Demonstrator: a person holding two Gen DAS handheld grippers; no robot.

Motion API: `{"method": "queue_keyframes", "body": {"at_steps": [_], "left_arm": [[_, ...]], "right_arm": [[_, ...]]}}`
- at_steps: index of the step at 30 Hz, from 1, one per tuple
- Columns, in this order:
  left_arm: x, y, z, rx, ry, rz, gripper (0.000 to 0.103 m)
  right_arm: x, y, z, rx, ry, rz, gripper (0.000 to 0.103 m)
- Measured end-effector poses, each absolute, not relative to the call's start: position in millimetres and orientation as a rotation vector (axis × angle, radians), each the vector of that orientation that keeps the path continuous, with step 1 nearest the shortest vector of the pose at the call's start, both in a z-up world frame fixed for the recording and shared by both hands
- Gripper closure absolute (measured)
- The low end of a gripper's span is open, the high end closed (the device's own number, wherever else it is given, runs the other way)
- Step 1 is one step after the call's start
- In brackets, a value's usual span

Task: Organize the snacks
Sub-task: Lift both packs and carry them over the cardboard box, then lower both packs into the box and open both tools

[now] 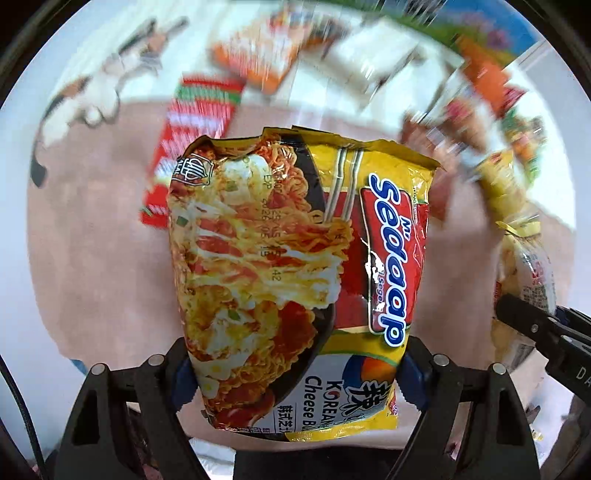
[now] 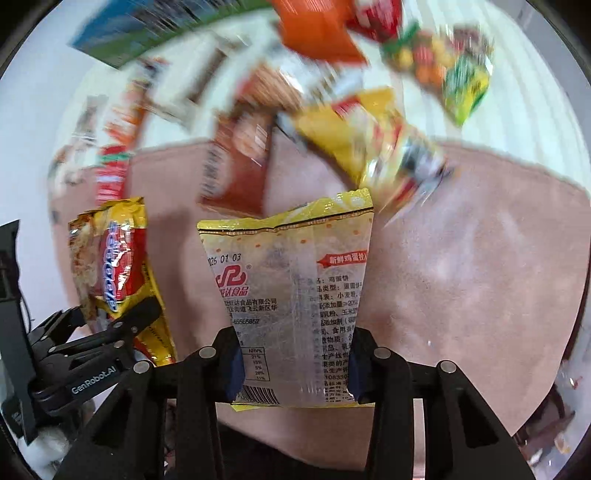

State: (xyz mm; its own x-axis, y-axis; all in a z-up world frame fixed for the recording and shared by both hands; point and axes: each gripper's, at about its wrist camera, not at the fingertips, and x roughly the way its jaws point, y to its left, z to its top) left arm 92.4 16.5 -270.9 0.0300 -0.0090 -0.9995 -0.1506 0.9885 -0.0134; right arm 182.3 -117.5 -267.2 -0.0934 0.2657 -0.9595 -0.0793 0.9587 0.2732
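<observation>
My left gripper (image 1: 295, 373) is shut on a yellow and red Sedaap noodle packet (image 1: 295, 266) and holds it upright above the pink mat (image 1: 103, 266). My right gripper (image 2: 295, 365) is shut on a yellow and clear egg biscuit packet (image 2: 295, 295), also lifted above the mat (image 2: 480, 277). In the right wrist view the left gripper (image 2: 122, 325) with the Sedaap packet (image 2: 118, 273) is at the left. In the left wrist view the right gripper (image 1: 535, 332) with its biscuit packet (image 1: 532, 273) is at the right edge.
Blurred snack packets lie at the far side of the mat: a red one (image 1: 192, 147), orange ones (image 1: 258, 55), a brown one (image 2: 240, 162), a yellow one (image 2: 376, 147) and a green one (image 2: 465, 81). A blue-green box (image 2: 155, 33) stands behind them.
</observation>
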Motion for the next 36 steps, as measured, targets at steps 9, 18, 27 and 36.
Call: {"method": "queue_keyframes", "body": {"at_steps": [9,18,27,36], "left_arm": [[169.7,2.2,-134.3,-0.180,1.308,-0.022,0.018],[342.6,20.2,-80.0,-0.138,1.252,-0.144,0.018],[497.0,32.9,-138.1,-0.128,1.378,-0.185,0.018],[555.7,31.4,-207.1,-0.145,1.498,-0.169,0.018]], "right_arm": [[222.6,-134.0,-136.3,0.285,1.405,0.387,0.059],[354.6,-106.0,-84.4,0.326,1.211,0.278,0.059],[498.8,-78.0,-133.9,0.311,1.243,0.183,0.059],[585.3,-55.2,-205.4,0.253,1.322,0.173,0.059]]}}
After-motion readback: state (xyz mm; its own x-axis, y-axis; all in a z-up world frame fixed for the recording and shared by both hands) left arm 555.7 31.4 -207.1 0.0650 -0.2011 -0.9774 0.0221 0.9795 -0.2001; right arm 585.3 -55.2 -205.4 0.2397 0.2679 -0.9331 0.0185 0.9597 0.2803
